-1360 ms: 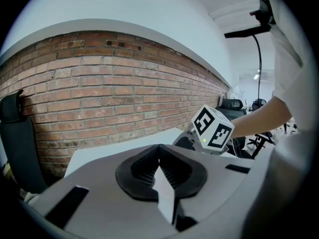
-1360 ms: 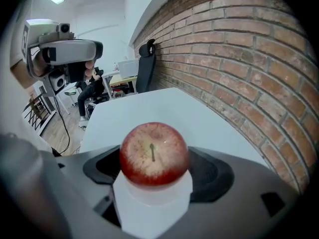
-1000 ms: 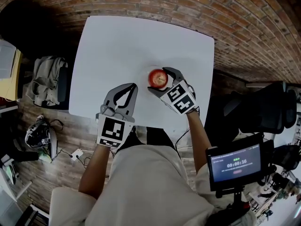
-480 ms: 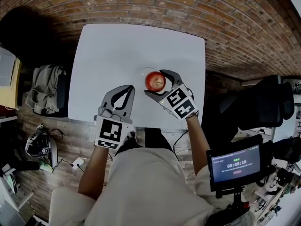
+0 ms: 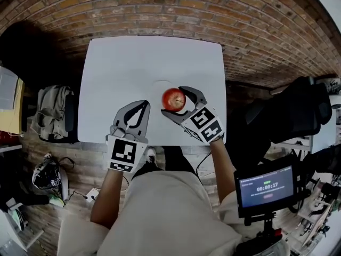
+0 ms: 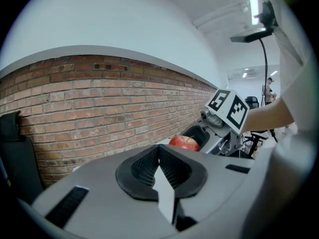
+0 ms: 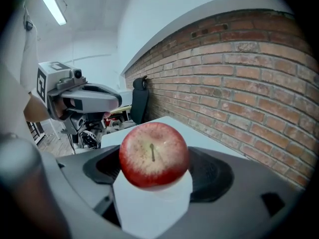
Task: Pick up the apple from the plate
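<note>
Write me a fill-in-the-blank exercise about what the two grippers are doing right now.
1. The right gripper is shut on the red ____.
2. The left gripper has its jaws pressed ____, with nothing between them.
3. The table top is ____ in colour.
Missing words: apple; together; white.

The right gripper (image 7: 155, 169) has its jaws clamped on a red apple (image 7: 153, 155), stem facing the camera, above a white table (image 7: 167, 122). A brick wall (image 7: 239, 78) runs along the right, and the left gripper (image 7: 84, 101) hangs at far left.
</note>
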{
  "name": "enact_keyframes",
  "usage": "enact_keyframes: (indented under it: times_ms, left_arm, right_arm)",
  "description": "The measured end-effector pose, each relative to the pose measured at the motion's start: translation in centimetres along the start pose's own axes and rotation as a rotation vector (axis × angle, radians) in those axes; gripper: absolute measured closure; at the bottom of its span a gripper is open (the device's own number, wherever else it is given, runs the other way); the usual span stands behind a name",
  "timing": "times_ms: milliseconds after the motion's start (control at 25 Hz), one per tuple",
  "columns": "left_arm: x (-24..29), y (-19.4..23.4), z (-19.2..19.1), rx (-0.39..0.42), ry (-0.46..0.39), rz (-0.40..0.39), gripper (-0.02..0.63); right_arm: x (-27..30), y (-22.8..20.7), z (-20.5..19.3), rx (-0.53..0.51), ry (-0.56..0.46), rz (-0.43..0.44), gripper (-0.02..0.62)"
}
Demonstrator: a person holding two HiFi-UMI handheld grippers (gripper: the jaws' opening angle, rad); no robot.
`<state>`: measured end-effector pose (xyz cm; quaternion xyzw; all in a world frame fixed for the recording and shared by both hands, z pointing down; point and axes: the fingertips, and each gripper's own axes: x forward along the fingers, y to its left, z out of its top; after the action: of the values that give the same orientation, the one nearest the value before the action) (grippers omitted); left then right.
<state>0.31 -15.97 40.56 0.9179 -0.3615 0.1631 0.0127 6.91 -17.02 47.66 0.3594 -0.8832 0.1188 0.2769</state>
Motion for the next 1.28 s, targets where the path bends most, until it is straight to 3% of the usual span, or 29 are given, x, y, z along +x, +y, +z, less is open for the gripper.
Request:
enact_keyframes:
  times_ms: [440, 880, 1280]
  left_arm:
    - [-1.5, -0.4, 1.7, 0.025, -0.045, -0.011, 0.601]
    - [-5.3, -1.0, 4.5, 0.067, -0.152, -0.038, 0.601]
    - [-6.8, -2.2, 5.2, 0.078, -0.195, -0.072, 0.601]
  right_arm:
    - [-3.4, 1.3, 3.8, 0.045, -0.152, -0.020, 0.195]
    - [-9.7, 4.8, 8.2, 0.062, -0.336, -0.099, 0.195]
    - [-13.5, 6.0, 8.1, 0.104, -0.407, -0.186, 0.195]
